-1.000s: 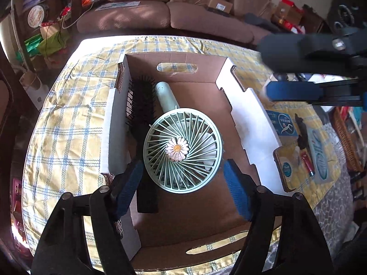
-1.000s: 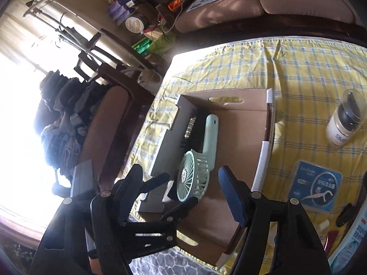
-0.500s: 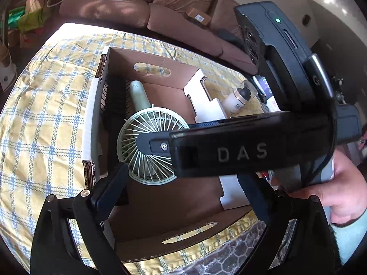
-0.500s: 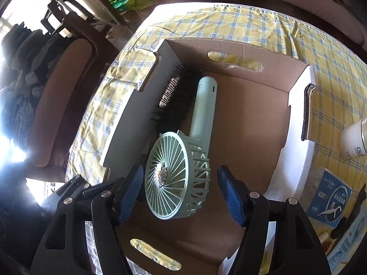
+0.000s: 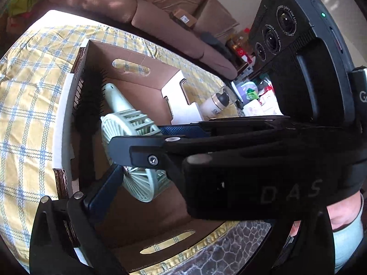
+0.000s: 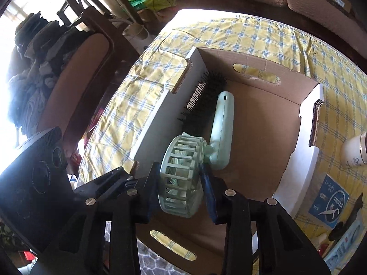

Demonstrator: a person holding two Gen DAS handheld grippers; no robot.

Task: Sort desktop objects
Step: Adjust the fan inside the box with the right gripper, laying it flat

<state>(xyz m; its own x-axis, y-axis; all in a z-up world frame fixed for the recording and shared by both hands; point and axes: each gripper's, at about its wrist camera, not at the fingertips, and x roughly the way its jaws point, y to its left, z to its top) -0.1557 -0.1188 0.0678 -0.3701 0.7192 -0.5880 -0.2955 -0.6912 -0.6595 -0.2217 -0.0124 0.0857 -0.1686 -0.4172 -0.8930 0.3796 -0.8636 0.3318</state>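
Since the earlier frame, the right gripper (image 6: 180,184) has been closed onto the mint-green fan (image 6: 183,178), now tipped on edge in the cardboard box (image 6: 263,119) beside the black hairbrush (image 6: 201,105). The left gripper (image 5: 183,178) has been opened wide and holds nothing. The box rests on a yellow checked tablecloth (image 6: 229,36) before a brown sofa (image 5: 142,6); "DAS" is read on the right gripper's body.

Fan (image 5: 135,160) between right gripper (image 5: 146,142) fingers

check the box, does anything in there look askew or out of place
Yes: the green handheld fan is tipped up on the edge of its round head in the cardboard box, not flat. The right gripper has just been closing and pinches the head front to back. The black hairbrush lies along the left wall.
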